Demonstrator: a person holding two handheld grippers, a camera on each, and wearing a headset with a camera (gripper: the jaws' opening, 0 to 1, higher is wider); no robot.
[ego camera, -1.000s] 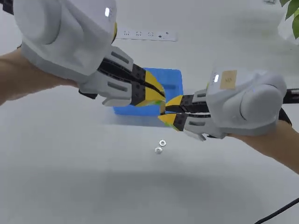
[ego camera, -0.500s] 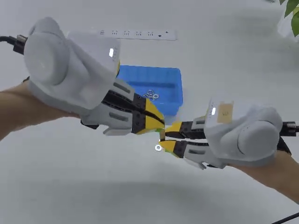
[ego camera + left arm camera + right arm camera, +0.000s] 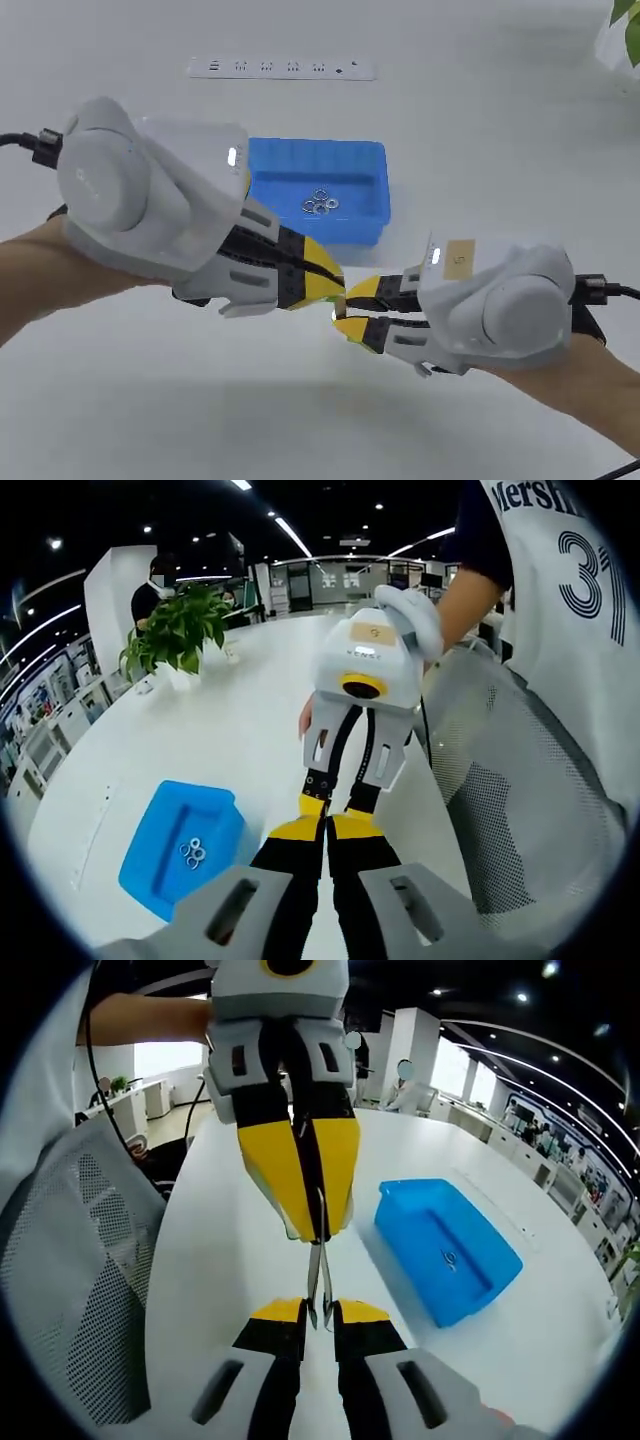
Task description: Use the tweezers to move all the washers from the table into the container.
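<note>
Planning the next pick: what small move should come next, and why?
Probably lower the tweezers toward the table: the left gripper clamps them, their tips sit between the jaws of the right gripper, and both are off the blue container, which holds some washers; any washer below is hidden.

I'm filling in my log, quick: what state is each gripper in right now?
Left gripper: closed, holding the tweezers.
Right gripper: closed on the tweezers' tip end.
</note>
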